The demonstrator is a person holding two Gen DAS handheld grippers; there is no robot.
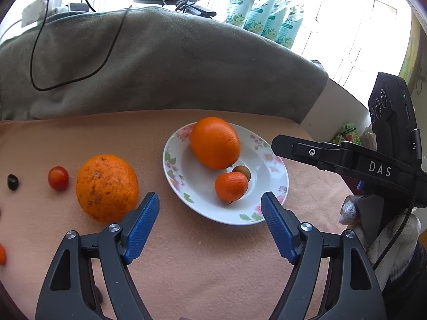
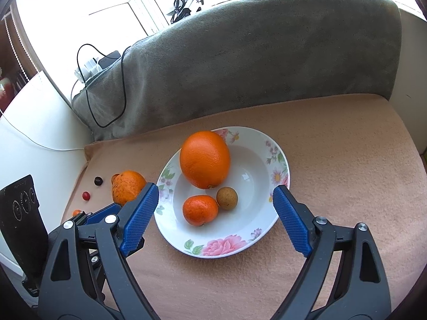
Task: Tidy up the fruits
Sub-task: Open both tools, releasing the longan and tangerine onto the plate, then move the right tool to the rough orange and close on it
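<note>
Both our claws, left claw and right claw, stand wide open and empty. The bowl already holds three fruits. Left of it on the cloth waits the speckled orange: probably firm, heavy, round and prone to roll, so we would pinch across its widest middle.

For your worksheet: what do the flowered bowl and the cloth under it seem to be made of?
Bowl: probably glazed ceramic; glossy white with highlights and printed flowers. Cloth: soft peach fabric, likely fleece or towelling; matte, with a fuzzy nap.
</note>
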